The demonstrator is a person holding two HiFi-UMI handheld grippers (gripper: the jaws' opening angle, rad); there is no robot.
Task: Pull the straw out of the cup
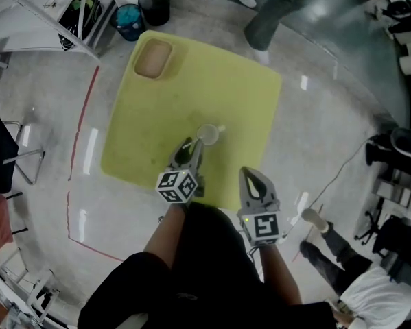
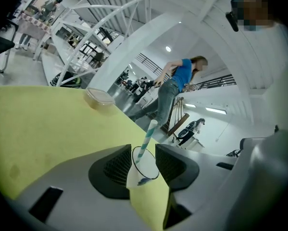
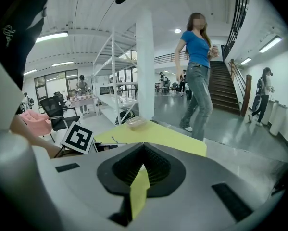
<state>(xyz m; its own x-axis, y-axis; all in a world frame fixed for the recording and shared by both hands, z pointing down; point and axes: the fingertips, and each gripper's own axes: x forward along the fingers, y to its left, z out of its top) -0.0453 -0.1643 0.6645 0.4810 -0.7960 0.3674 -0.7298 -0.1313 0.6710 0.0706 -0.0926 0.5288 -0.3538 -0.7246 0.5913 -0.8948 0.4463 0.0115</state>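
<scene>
Straddling the cup [image 2: 144, 173] and straw [image 2: 146, 139], left gripper [image 2: 144, 148] gapes, apparently not pressing; right gripper [image 3: 143, 147] closed.

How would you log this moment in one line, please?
left gripper: open, cup between jaws | right gripper: shut, empty | straw: in cup | cup: upright on yellow mat

Teal-striped straw [image 2: 147, 139] aslant in white cup [image 2: 138, 176]

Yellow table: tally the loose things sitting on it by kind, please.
Translucent plastic cup: 1
Teal-and-white striped straw, standing in that cup: 1
Shallow translucent plastic tub: 1
Total: 3
</scene>
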